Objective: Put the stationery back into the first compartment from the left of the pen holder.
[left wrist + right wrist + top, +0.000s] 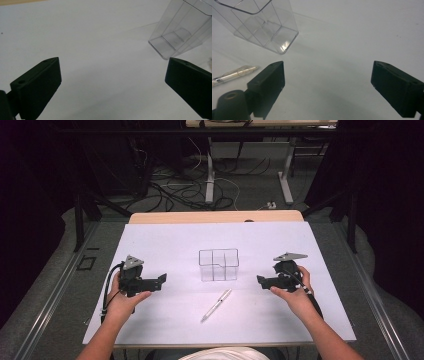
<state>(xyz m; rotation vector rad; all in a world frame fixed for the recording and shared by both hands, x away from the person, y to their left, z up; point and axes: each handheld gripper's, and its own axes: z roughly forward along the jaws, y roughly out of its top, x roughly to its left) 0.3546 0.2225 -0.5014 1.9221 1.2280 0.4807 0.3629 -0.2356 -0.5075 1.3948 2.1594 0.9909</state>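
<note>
Clear divided organizer [218, 265], upright, pen [216, 305] nearby.

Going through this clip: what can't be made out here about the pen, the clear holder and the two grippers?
- Pen: too small in the high view to tell tip from cap; in the right gripper view its far end is cut off by the left edge.
- Clear holder: its top is cut off by the upper edge in both gripper views.
- Left gripper and right gripper: the high view is too small for the jaw gap; both gripper views show the jaws wide apart, with nothing between.
</note>
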